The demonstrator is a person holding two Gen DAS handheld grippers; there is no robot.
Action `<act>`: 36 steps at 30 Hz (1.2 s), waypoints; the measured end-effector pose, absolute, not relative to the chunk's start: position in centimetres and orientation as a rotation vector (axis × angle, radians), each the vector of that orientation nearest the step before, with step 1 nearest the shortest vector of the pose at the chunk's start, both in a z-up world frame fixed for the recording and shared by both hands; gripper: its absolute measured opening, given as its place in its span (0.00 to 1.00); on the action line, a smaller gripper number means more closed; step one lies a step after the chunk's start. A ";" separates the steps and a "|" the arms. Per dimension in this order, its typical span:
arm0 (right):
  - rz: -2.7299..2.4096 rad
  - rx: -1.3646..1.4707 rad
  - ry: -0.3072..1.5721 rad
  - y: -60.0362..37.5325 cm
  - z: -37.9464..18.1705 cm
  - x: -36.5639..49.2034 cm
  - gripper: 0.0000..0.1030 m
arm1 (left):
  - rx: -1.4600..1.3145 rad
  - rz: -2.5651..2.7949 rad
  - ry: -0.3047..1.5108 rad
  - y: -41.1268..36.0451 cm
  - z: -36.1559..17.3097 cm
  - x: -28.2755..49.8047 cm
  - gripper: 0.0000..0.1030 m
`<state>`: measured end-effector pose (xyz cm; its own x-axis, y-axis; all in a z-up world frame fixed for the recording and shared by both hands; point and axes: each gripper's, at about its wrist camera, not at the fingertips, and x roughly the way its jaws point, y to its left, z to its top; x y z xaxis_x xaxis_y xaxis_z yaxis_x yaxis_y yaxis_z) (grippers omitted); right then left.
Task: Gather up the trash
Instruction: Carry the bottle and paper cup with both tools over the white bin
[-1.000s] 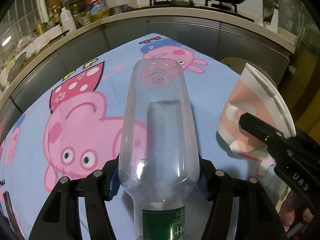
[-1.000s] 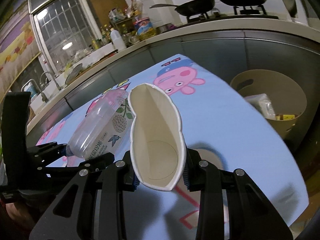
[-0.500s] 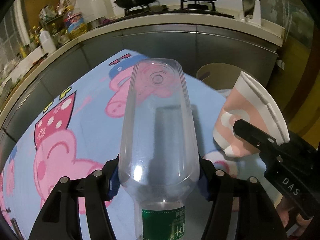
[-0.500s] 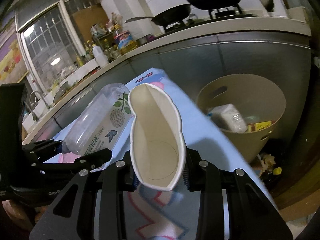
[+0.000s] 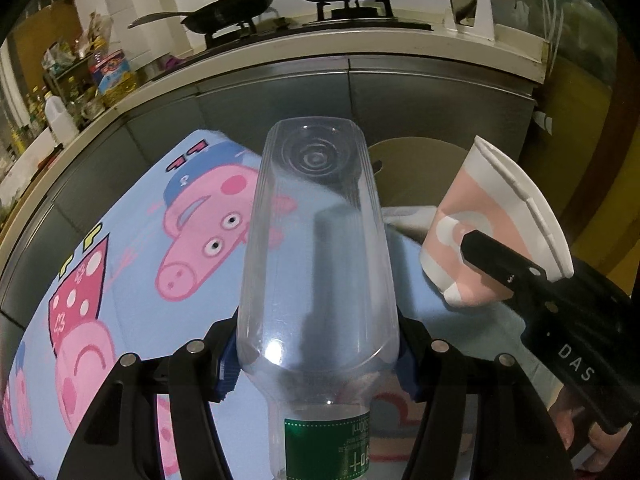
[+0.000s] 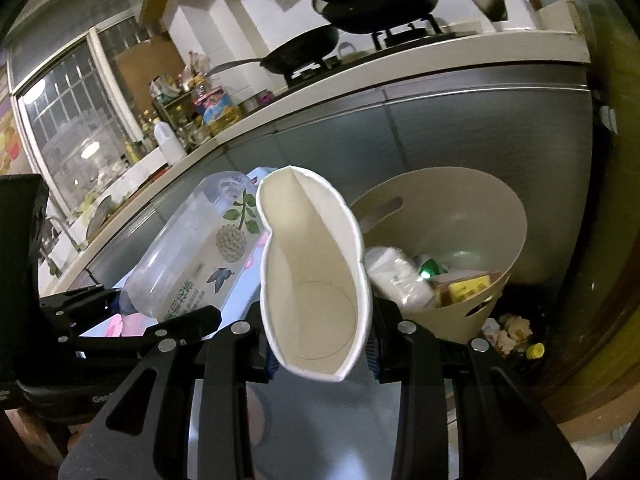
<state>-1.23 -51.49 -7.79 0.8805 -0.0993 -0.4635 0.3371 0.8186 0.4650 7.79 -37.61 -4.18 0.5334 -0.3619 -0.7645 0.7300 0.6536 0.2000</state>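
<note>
My left gripper (image 5: 318, 364) is shut on a clear plastic bottle (image 5: 316, 248), base pointing away, its green label near the lens. In the right wrist view that bottle (image 6: 192, 252) shows at the left, held by the left gripper (image 6: 132, 316). My right gripper (image 6: 320, 356) is shut on a squashed white paper cup (image 6: 316, 276), mouth toward the camera. From the left wrist view the cup (image 5: 492, 232) looks pink and white, pinched by the right gripper (image 5: 468, 244). A beige waste bin (image 6: 500, 232) stands just beyond the cup, holding several pieces of trash.
A table with a blue cartoon-pig cloth (image 5: 132, 240) lies under both grippers. Behind it runs a steel-fronted kitchen counter (image 6: 440, 120) with black pans (image 6: 380, 0) on a stove. Loose scraps (image 6: 516, 332) lie on the floor by the bin.
Both grippers have carried the bottle and the cup to the right along the table toward the bin, which now looms larger and nearer. Grips are unchanged.
</note>
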 end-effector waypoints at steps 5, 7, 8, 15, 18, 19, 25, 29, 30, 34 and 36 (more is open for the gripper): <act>-0.277 0.583 0.422 -53.7 -7.7 -1.3 0.31 | 0.562 -0.708 0.756 -39.3 -4.4 8.2 0.60; -0.292 0.588 0.416 -54.5 -7.7 -1.3 0.31 | 0.570 -0.715 0.759 -40.1 -4.6 8.4 0.60; -0.301 0.591 0.413 -55.1 -7.8 -1.3 0.31 | 0.573 -0.718 0.762 -40.5 -4.7 8.4 0.60; -0.350 0.601 0.406 -58.0 -8.1 -1.3 0.31 | 0.585 -0.735 0.772 -42.8 -5.2 9.0 0.60; -0.365 0.610 0.407 -58.8 -8.5 -1.4 0.31 | 0.592 -0.743 0.771 -43.8 -5.3 9.0 0.60; -0.368 0.613 0.408 -59.1 -8.6 -1.4 0.31 | 0.594 -0.745 0.772 -44.0 -5.4 9.1 0.60; -0.367 0.641 0.427 -60.4 -9.6 -1.2 0.31 | 0.602 -0.752 0.776 -45.4 -5.6 9.4 0.60; -0.367 0.649 0.427 -60.9 -9.7 -1.4 0.31 | 0.599 -0.762 0.792 -46.1 -5.9 9.5 0.60; -0.368 0.643 0.431 -61.1 -9.7 -1.4 0.31 | 0.599 -0.765 0.793 -46.3 -5.9 9.5 0.60; -0.368 0.639 0.471 -61.8 -9.9 -0.5 0.31 | 0.603 -0.780 0.807 -47.2 -6.3 9.6 0.60; -0.363 0.636 0.498 -62.1 -10.1 0.3 0.31 | 0.608 -0.784 0.818 -47.8 -6.7 9.9 0.60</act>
